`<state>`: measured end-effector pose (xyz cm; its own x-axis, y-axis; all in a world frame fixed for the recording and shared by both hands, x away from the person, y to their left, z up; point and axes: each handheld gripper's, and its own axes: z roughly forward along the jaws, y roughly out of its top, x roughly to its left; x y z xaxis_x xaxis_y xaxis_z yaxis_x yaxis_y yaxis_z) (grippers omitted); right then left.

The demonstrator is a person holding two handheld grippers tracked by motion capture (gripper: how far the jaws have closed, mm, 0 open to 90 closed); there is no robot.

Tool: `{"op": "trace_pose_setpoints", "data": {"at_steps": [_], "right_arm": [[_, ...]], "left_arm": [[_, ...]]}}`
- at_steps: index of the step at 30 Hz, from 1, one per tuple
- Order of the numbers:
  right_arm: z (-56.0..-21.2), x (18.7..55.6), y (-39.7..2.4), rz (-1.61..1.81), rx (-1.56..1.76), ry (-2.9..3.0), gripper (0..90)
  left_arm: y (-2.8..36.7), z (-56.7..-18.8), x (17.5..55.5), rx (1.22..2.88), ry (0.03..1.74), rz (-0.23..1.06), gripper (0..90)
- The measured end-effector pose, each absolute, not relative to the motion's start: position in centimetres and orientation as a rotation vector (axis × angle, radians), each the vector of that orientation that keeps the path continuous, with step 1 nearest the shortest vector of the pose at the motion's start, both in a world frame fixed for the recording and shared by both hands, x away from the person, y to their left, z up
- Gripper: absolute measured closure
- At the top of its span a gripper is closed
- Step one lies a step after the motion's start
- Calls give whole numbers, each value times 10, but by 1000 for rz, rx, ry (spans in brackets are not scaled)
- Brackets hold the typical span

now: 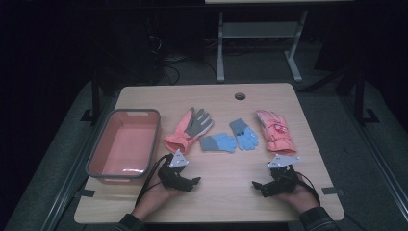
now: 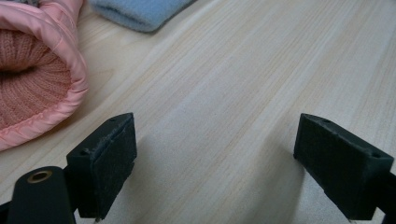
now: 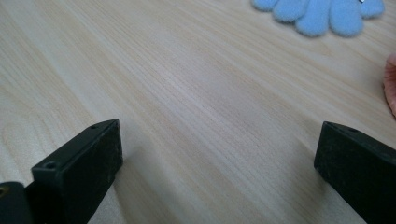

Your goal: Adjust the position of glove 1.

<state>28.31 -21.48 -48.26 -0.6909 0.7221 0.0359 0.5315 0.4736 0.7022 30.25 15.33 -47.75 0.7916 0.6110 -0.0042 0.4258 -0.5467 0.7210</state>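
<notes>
Both grippers rest low over the near part of the wooden table (image 1: pixel 226 96), each in a hand. My left gripper (image 1: pixel 191 181) is open with bare wood between its jaws (image 2: pixel 219 149). The knitted cuff of a pink and grey glove (image 1: pixel 188 129) (image 2: pixel 32 79) lies just ahead to its left, apart from the jaws. My right gripper (image 1: pixel 260 186) is also open over bare wood (image 3: pixel 222 156). Two blue and grey gloves (image 1: pixel 219 142) (image 1: pixel 243 134) lie mid-table; fingers of one blue glove (image 3: pixel 322 14) show far ahead. A pink glove (image 1: pixel 275 131) lies at the right.
A pink basin with a grey rim (image 1: pixel 98 159) stands at the table's left side, empty. A round cable hole (image 1: pixel 240 96) sits near the far edge. Beyond the table stand the legs of another desk (image 1: pixel 220 53) on a dark floor.
</notes>
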Motion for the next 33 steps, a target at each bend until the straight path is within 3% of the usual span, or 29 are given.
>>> {"op": "trace_pose_setpoints", "data": {"at_steps": [7, 11, 19, 21, 33], "right_arm": [[-483, 283, -215, 1031, 1071, 2458, 5], [-483, 283, -215, 1033, 1068, 2460, 5], [-483, 282, -215, 1034, 1070, 2461, 5], [-483, 282, -215, 1033, 1070, 2462, 5], [-483, 282, -215, 1033, 1062, 2464, 5]], "left_arm": [[153, -476, 304, 2242, 752, 314, 150], [153, -467, 302, 2228, 738, 309, 289], [144, -453, 311, 2222, 706, 228, 803], [138, -450, 315, 2235, 696, 231, 893], [119, -438, 355, 2215, 714, 303, 895]]}}
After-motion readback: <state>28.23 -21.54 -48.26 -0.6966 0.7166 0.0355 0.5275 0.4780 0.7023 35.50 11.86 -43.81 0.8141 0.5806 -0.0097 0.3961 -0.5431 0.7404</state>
